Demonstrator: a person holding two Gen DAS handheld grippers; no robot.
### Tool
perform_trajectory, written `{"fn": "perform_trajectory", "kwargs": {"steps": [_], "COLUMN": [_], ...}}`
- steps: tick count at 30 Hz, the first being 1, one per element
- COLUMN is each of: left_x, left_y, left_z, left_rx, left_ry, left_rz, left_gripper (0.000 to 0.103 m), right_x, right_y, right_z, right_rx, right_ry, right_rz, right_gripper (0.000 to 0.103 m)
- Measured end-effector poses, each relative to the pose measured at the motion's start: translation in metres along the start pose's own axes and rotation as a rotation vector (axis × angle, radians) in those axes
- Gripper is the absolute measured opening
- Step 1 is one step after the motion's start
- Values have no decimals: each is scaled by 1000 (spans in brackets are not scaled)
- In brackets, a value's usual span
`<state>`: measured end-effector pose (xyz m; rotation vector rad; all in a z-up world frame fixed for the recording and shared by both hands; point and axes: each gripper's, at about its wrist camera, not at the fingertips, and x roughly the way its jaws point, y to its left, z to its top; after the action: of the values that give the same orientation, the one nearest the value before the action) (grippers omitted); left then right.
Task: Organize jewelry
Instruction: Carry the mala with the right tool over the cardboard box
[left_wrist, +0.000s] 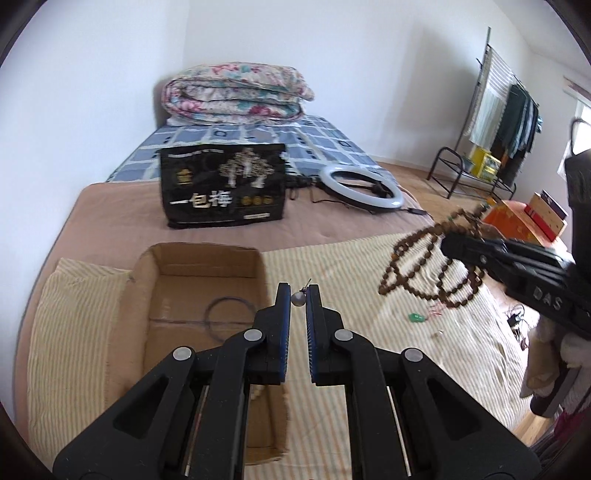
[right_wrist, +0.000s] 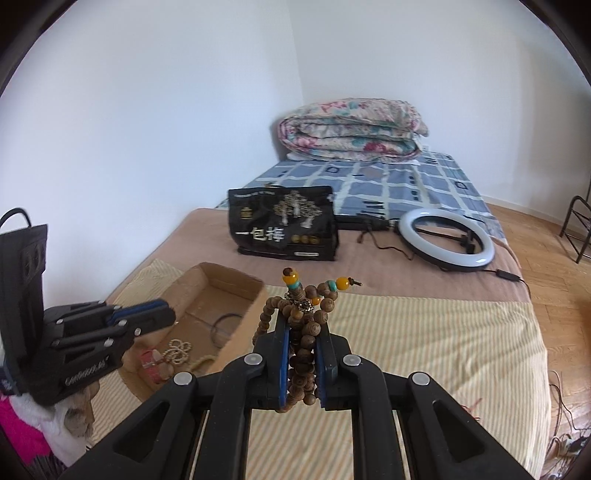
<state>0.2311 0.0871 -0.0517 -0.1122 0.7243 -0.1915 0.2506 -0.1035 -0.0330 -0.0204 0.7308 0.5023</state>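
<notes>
Cardboard box (left_wrist: 207, 295) is seen open-topped on the striped cloth (left_wrist: 369, 354) at the near left of the bed, its far wall upright and its right wall running just beside the left hand-held gripper (left_wrist: 298, 291). That gripper is held above the box's right edge, jaws nearly pressed together and pinching a small earring with a grey bead (left_wrist: 297, 298). Inside the box a dark thin ring (left_wrist: 229, 317) lies on the floor, and in the right wrist view a pale bead string (right_wrist: 180, 350) and a pink item (right_wrist: 150, 363) lie at its near end.

The right hand-held gripper (right_wrist: 303, 325) is held over the cloth to the right of the box, jaws clamped on a wooden bead strand (right_wrist: 304, 354) that is bunched between the pads and loops beyond the tips. A small green piece (left_wrist: 416, 316) lies on the open striped cloth to the right. Farther off, a black bag (left_wrist: 223, 186) stands upright on the brown blanket, a ring light (left_wrist: 362, 188) lies to its right near the bed's edge, and a folded quilt (left_wrist: 236, 94) sits at the far wall.
</notes>
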Motion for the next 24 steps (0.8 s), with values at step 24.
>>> {"fn": "perform_trajectory", "kwargs": {"steps": [24], "left_x": [40], "left_y": [93], "left_z": [14], "left_rx": [-78], "left_ry": [48], "left_rz": [106], "left_gripper": [6], "right_x": [73], "right_y": [104], "right_z": [-22], "right_rx": [-133], "right_ry": [121], "right_rz": [166], "right_gripper": [10]}}
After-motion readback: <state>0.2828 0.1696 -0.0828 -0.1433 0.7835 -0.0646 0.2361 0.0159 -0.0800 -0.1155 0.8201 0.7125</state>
